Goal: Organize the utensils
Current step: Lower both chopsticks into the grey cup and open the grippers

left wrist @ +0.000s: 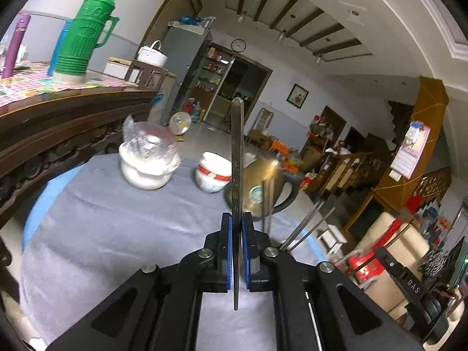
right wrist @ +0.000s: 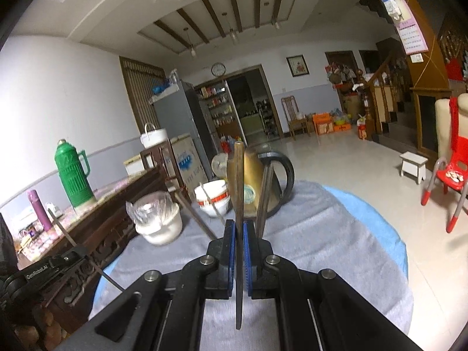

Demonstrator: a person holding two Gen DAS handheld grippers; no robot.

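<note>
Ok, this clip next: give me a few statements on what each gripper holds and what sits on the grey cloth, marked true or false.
1. The left gripper is shut on a flat metal utensil. True.
2. The right gripper is open. False: it is shut on a metal utensil.
3. The green thermos stands on the grey cloth. False: it stands on the wooden sideboard.
4. A red-and-white bowl sits on the cloth beside a brass-coloured kettle. True.

"What's on the table (right wrist: 336, 234) ahead of my jaws?"
"The jar (right wrist: 159, 222) at left, the bowl (right wrist: 213, 197) right of it, the kettle (right wrist: 263, 181) farther right."
</note>
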